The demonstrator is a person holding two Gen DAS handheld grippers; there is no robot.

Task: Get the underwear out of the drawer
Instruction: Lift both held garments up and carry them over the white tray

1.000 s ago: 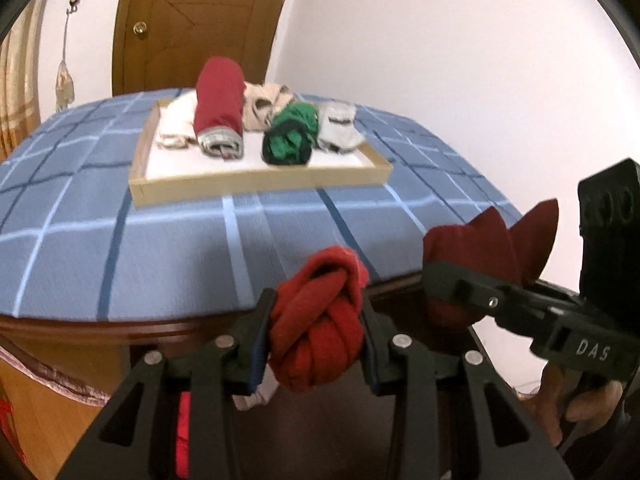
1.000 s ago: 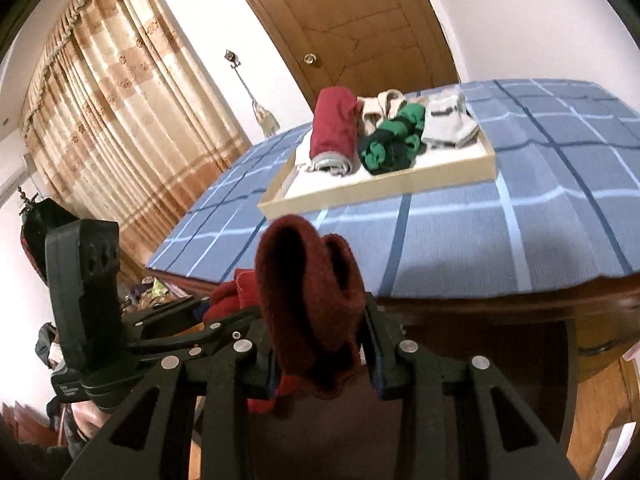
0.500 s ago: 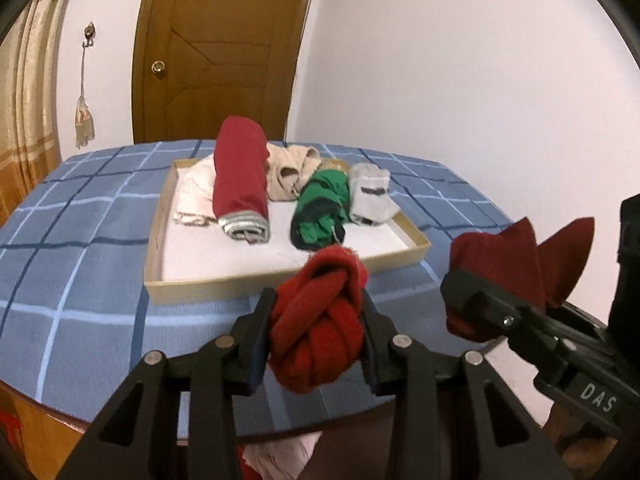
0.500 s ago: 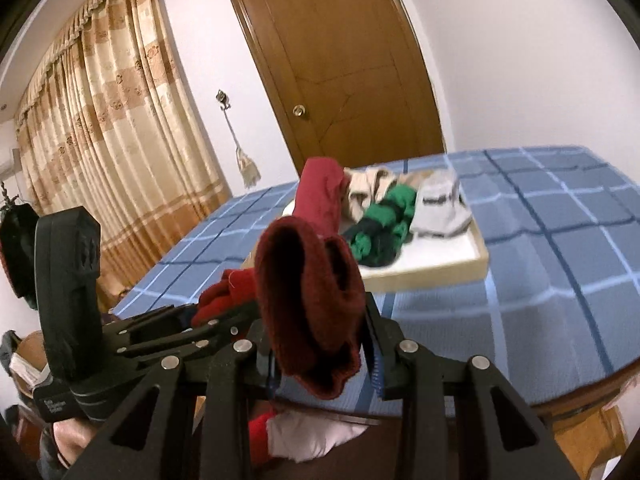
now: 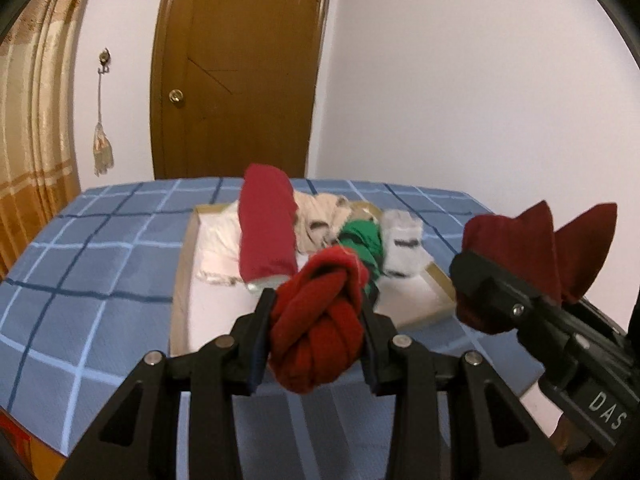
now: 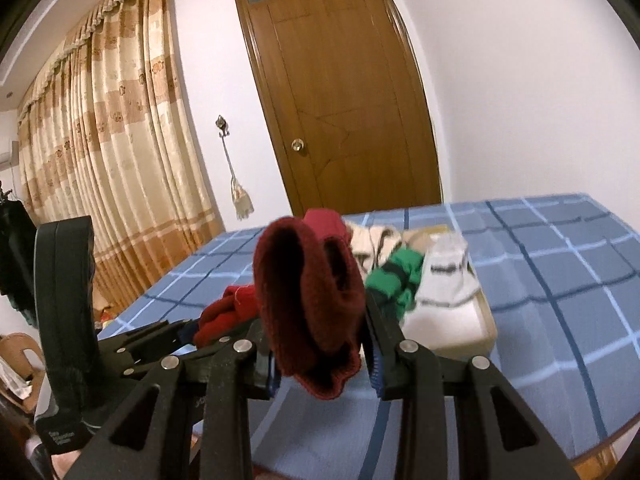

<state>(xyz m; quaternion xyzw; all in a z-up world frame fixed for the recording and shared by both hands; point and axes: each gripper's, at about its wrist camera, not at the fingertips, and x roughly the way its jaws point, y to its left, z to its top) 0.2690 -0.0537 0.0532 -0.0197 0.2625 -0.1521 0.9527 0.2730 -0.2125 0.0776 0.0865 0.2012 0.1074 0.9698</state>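
Left wrist: two grippers, left gripper (image 5: 316,340), right gripper (image 5: 476,280), one bundle each

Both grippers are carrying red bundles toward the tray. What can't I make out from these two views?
- The drawer: in neither view, below the frame edges.
- Front of the tray: left view, hidden behind the knotted red bundle.
- Red roll on the tray: right view, mostly behind the dark red bundle.
- Green clothing: blurred.

White capital letters "DAS" stand on the black plastic body of the right gripper (image 5: 476,280), seen in the left wrist view. Small pale lettering on the left gripper (image 6: 192,326) handle is too small to read.
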